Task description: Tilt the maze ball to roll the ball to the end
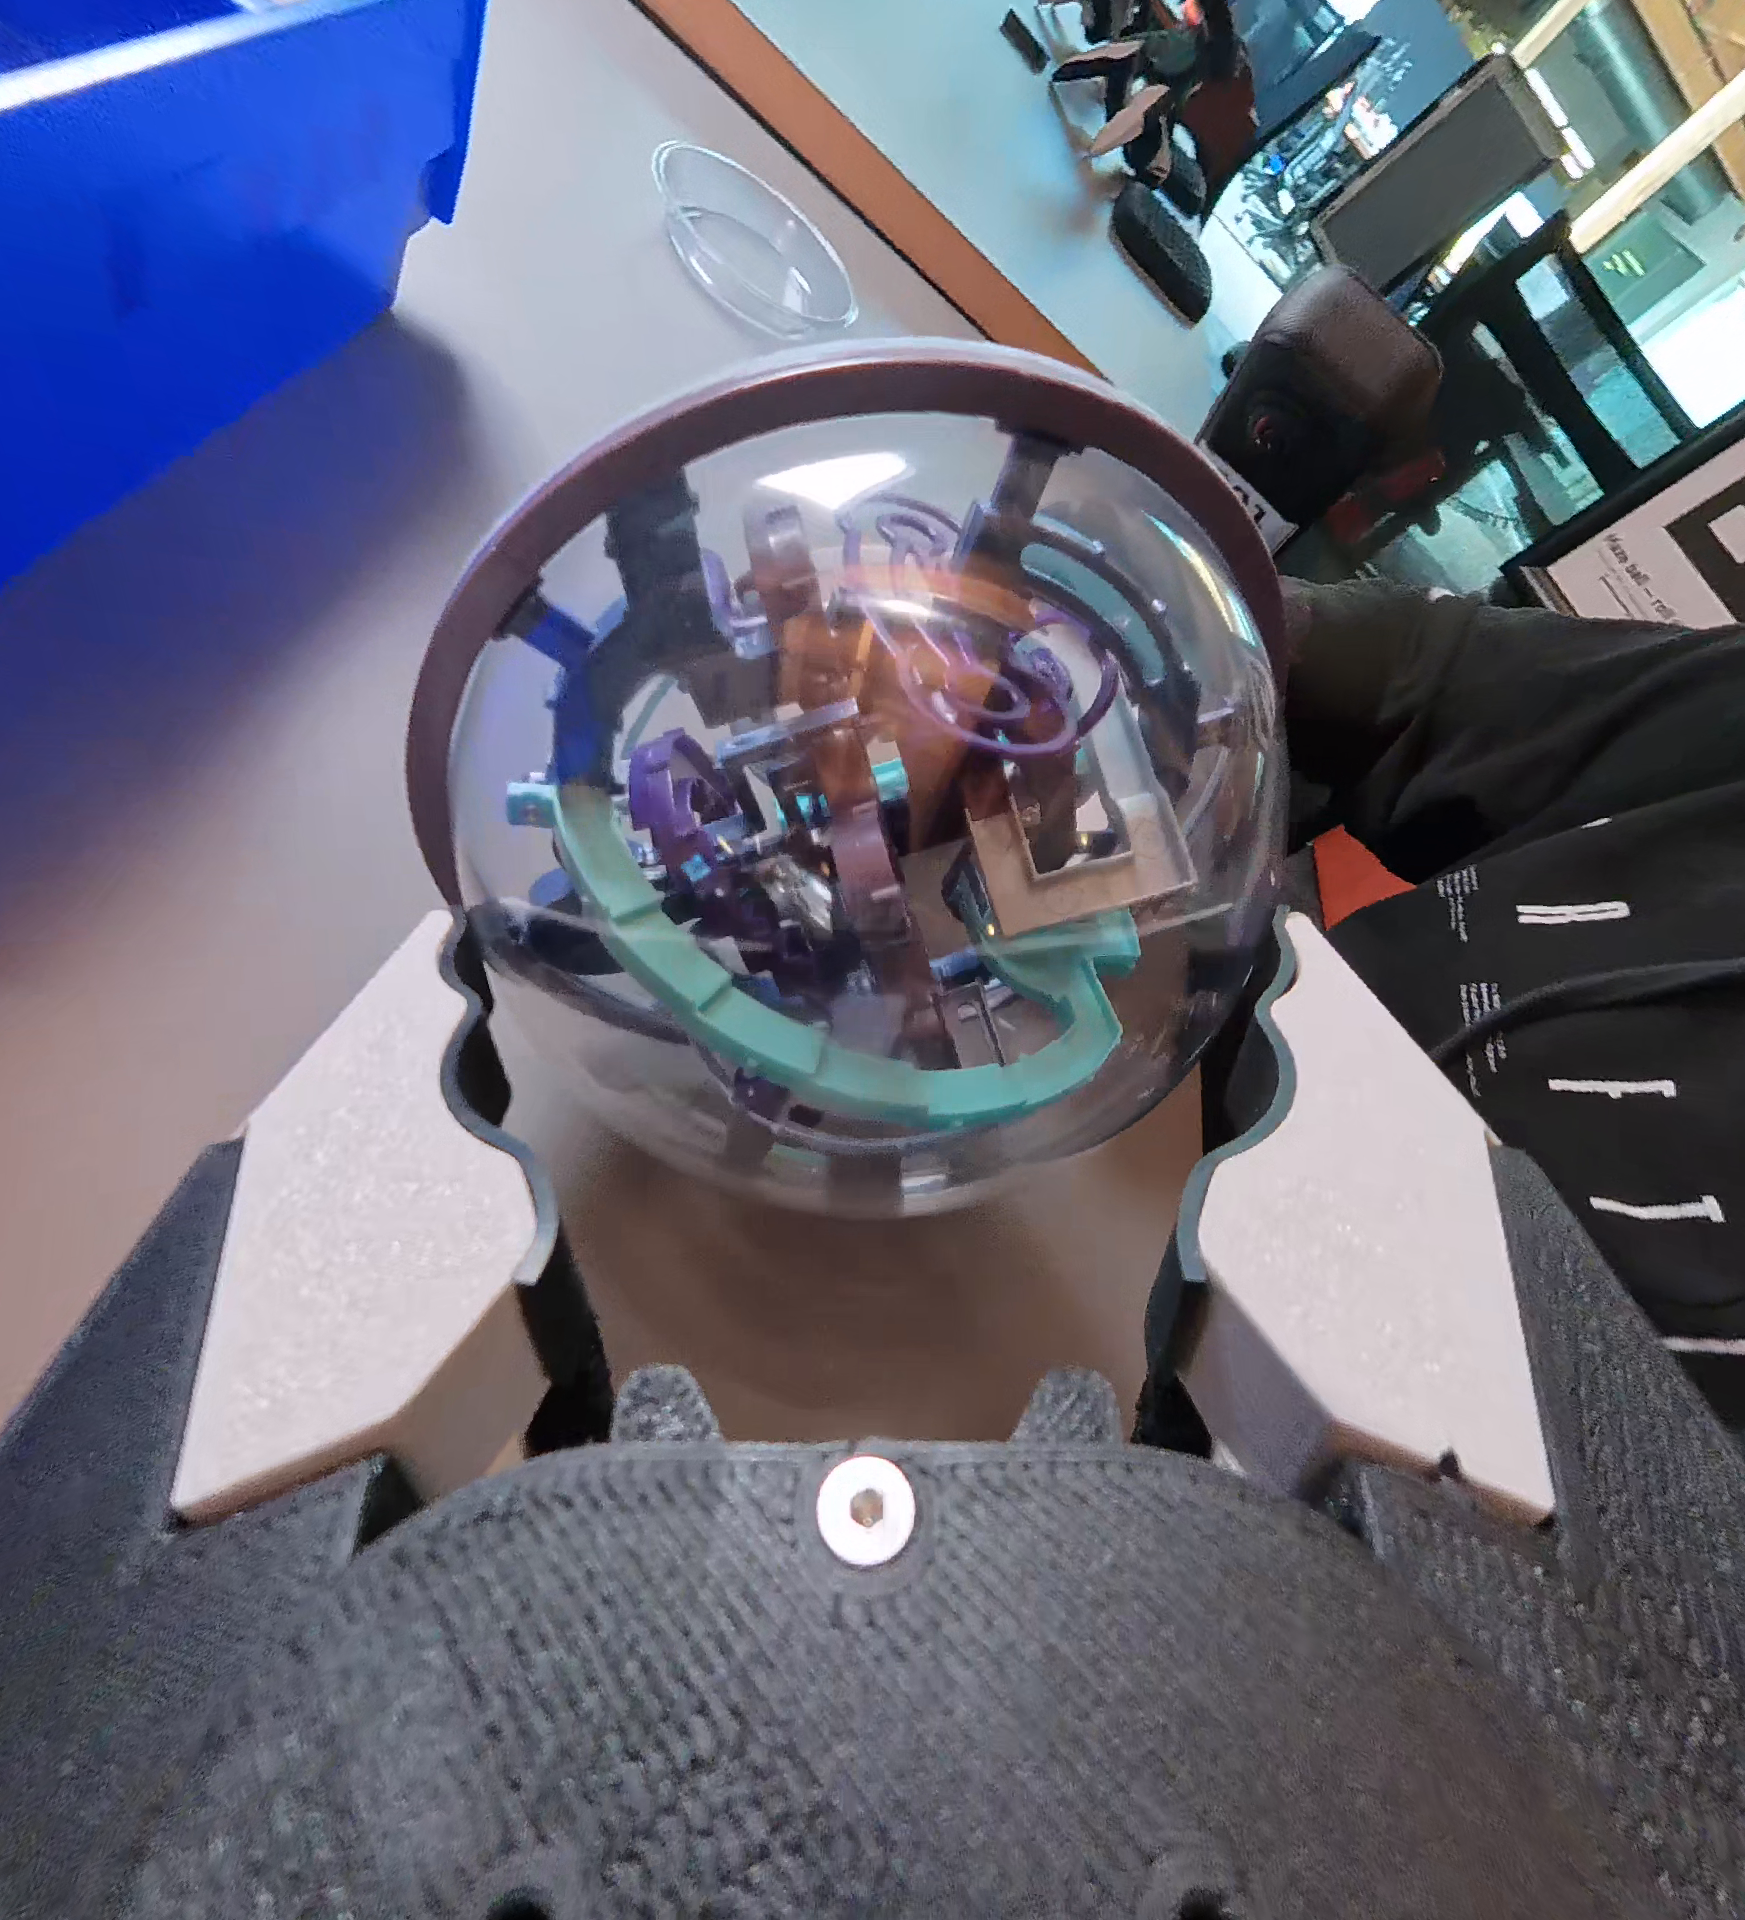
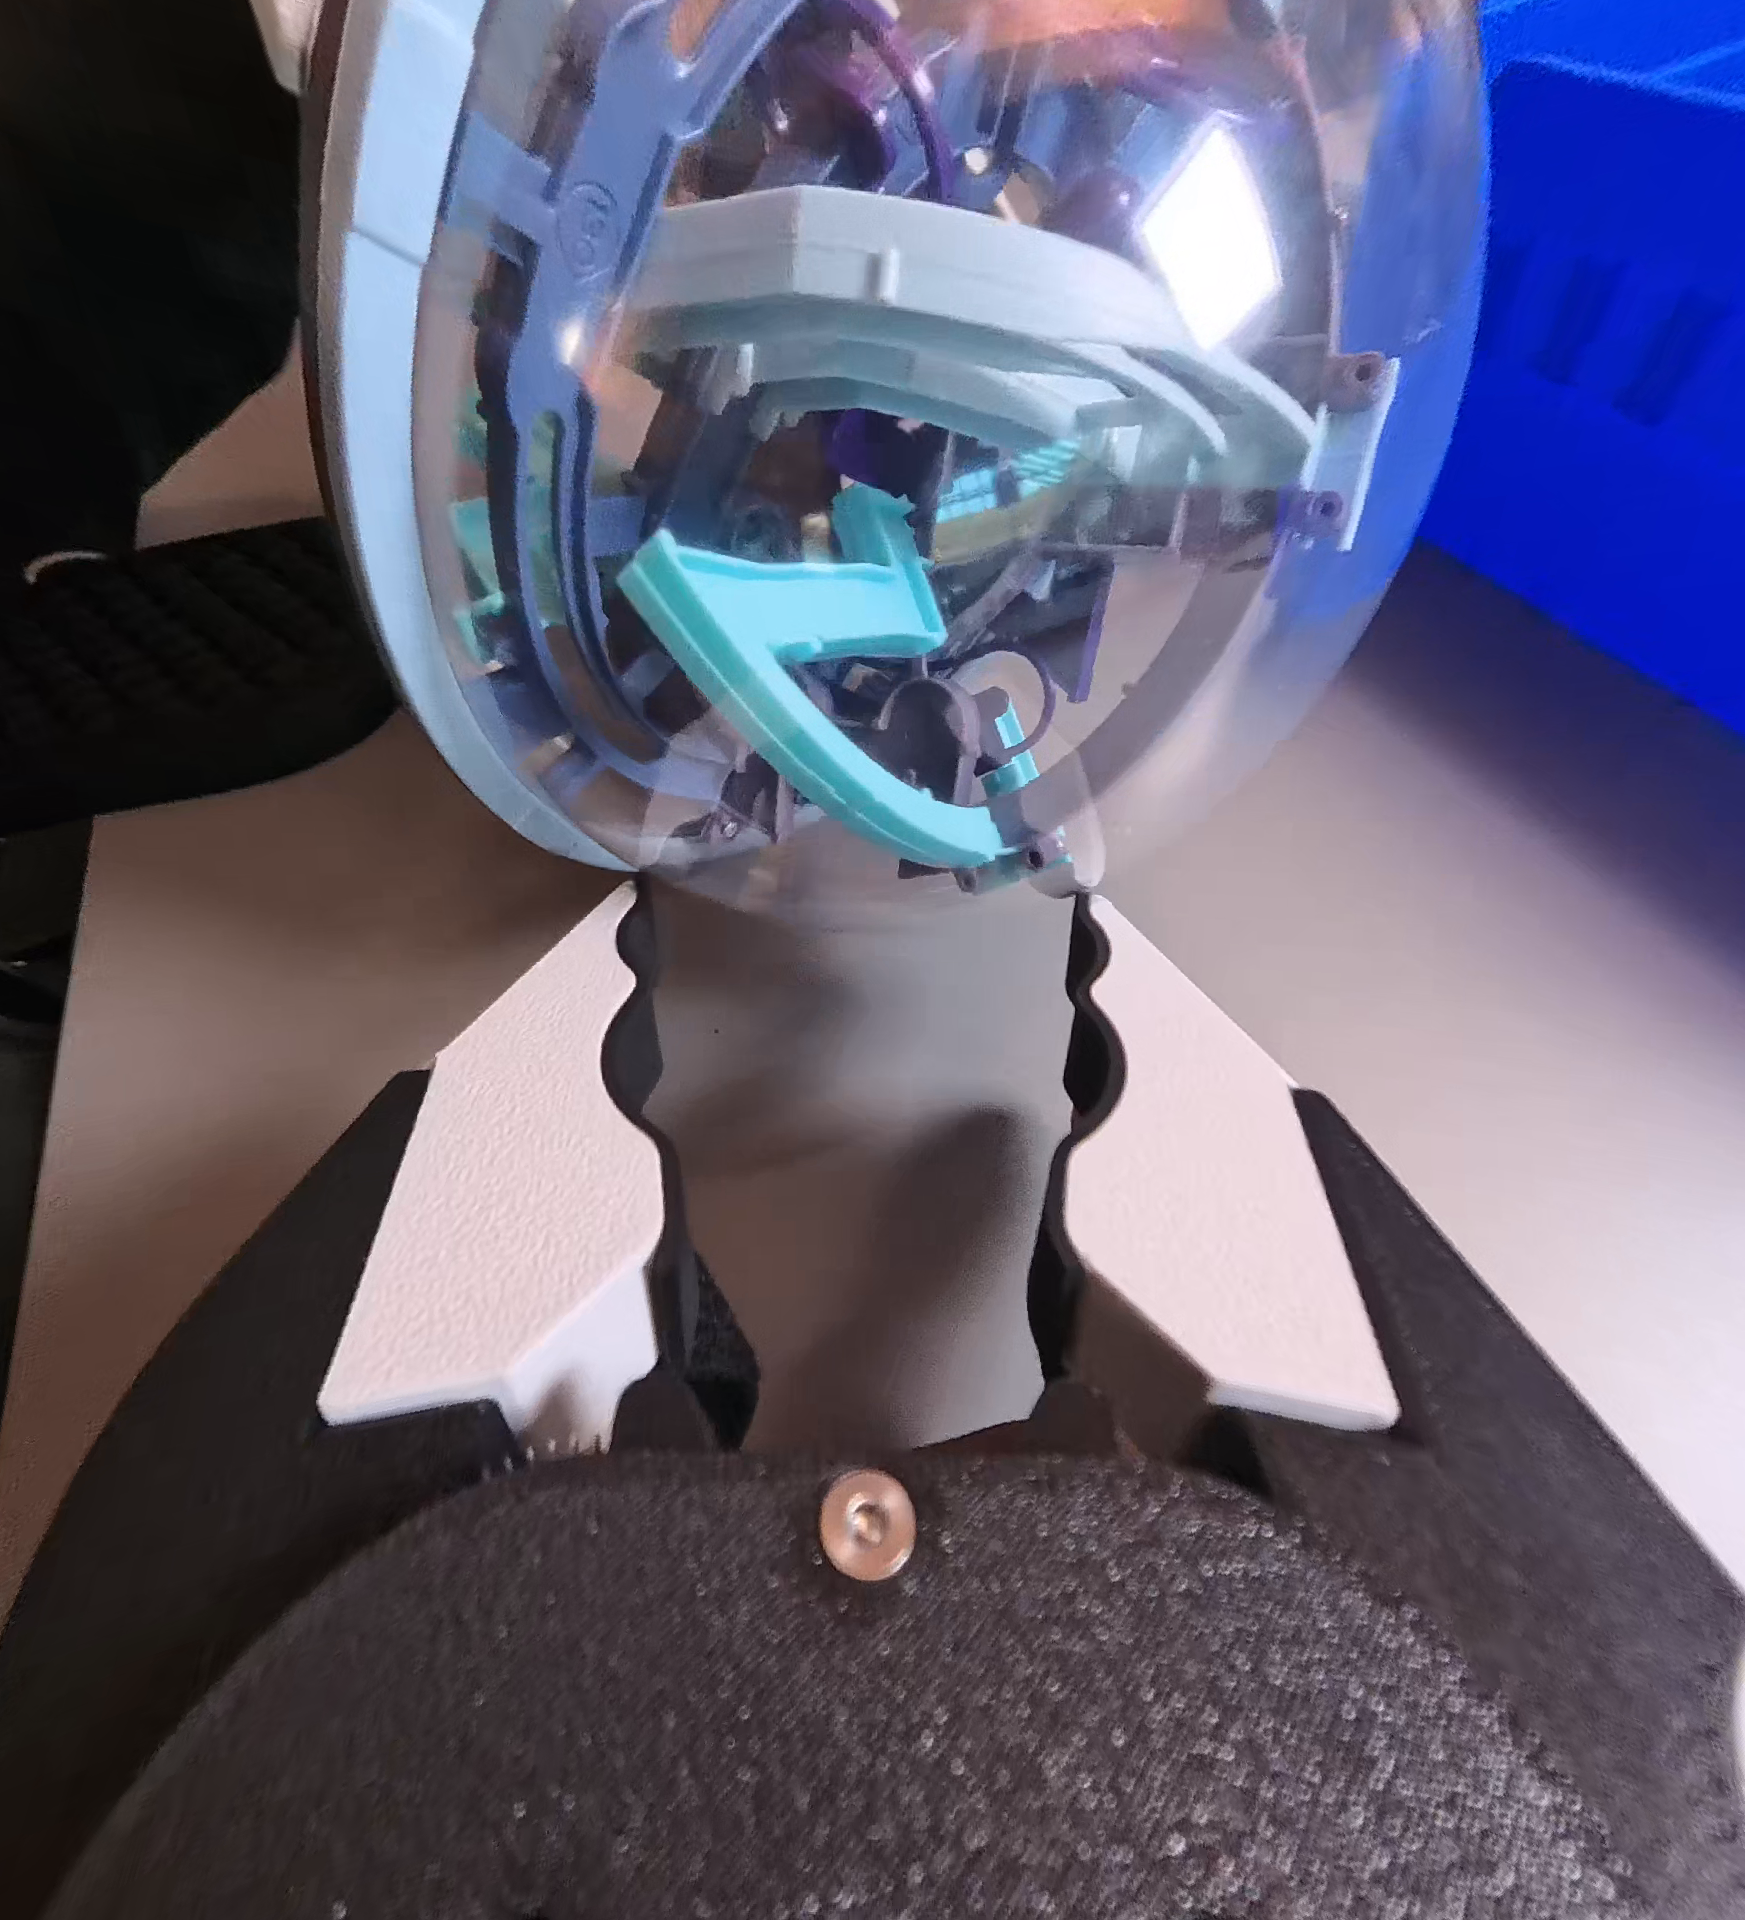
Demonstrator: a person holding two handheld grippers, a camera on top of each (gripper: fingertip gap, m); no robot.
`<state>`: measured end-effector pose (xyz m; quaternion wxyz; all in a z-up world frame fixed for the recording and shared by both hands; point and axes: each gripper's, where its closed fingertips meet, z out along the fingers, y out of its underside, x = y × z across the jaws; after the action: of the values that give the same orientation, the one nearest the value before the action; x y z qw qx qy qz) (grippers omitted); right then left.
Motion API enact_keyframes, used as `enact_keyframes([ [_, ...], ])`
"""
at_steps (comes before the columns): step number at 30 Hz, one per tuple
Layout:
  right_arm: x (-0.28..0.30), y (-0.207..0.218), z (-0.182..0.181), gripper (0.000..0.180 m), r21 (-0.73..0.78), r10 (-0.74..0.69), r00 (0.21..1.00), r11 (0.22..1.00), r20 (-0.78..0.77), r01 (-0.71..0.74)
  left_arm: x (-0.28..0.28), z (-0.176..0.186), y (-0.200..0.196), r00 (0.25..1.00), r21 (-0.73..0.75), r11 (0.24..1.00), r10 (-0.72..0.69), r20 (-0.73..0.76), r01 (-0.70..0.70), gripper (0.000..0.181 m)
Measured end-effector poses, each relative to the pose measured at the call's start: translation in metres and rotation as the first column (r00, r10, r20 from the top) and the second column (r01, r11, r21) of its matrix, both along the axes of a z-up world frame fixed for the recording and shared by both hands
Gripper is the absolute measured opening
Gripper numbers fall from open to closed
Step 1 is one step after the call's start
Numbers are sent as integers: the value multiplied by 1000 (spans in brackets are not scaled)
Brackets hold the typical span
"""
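The maze ball is a clear sphere with a dark brown rim and teal, purple and brown tracks inside. My left gripper is shut on it, one fingertip on each side of its lower half, and holds it above the table. A small shiny spot sits low inside; I cannot tell if it is the steel ball. In the right wrist view the maze ball fills the top, its rim pale blue here. My right gripper is part open, and its fingertips rest against the sphere's underside.
A blue bin stands at the far left, and shows at the right in the right wrist view. A clear round dish lies on the pale table beyond the ball. A person's black sleeve is close on the right.
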<state>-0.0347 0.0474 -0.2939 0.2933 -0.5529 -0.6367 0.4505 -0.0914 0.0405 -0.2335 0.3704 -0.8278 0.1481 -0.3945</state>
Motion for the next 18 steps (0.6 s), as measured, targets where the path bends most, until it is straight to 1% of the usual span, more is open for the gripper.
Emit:
enact_keyframes([
  [3, 1, 2, -6, 80, 6, 18, 999, 1000, 33, -18, 3, -6, 1, 999, -26, 999, 40, -19, -40, 142],
  [7, 1, 4, -8, 83, -13, 30, 998, 999, 48, -30, 3, -8, 2, 997, -75, 994, 81, -5, -81, 142],
  [11, 1, 4, -12, 85, -23, 42, 996, 999, 75, -41, 4, -12, 4, 994, -122, 987, 105, 5, -104, 142],
  [18, 2, 4, -14, 85, -40, 58, 994, 998, 93, -55, 6, -12, 4, 991, -153, 979, 137, -4, -136, 142],
])
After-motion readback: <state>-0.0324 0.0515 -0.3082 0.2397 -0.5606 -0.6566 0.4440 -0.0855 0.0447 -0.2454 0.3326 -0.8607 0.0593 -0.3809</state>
